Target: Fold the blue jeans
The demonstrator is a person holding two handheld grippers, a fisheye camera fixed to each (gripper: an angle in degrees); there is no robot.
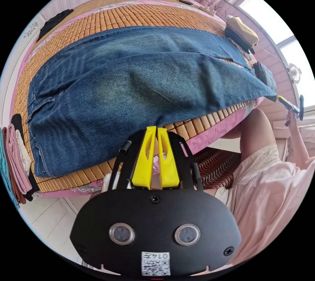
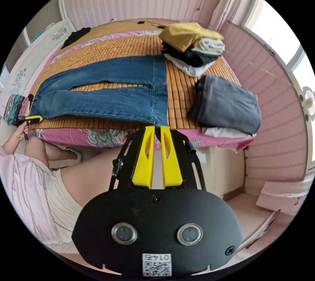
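The blue jeans (image 1: 131, 87) lie spread flat across a bamboo mat (image 1: 131, 15) that covers a bed (image 2: 108, 138) with a pink floral sheet. The two legs lie side by side, slightly parted, and the waist end sits at the left of the bed, beside a row of folded clothes (image 1: 14, 162) standing on edge.

In the left gripper view, the left hand-held gripper (image 1: 157, 130) has its yellow jaws almost together, with a narrow slit between them. The tips are at the near edge of the jeans around mid-length, but whether they pinch the denim cannot be told. Far to the right in this view, the other hand-held gripper (image 1: 288, 105) is at the hem corner of the near leg.

In the right gripper view, the right hand-held gripper (image 2: 157, 129) also has its jaws close together with a thin gap, the tips right at the hem (image 2: 160, 97) of the near leg at the edge of the mat. Whether they grip the cloth cannot be told.

To the right of the hems lies a folded grey garment (image 2: 226, 103), and farther back stands a stack of folded clothes (image 2: 193, 48) topped by a yellow piece. A dark item (image 2: 75, 35) lies at the far left corner of the bed. A person in pale pink clothing (image 1: 272, 189) is at the near side of the bed.
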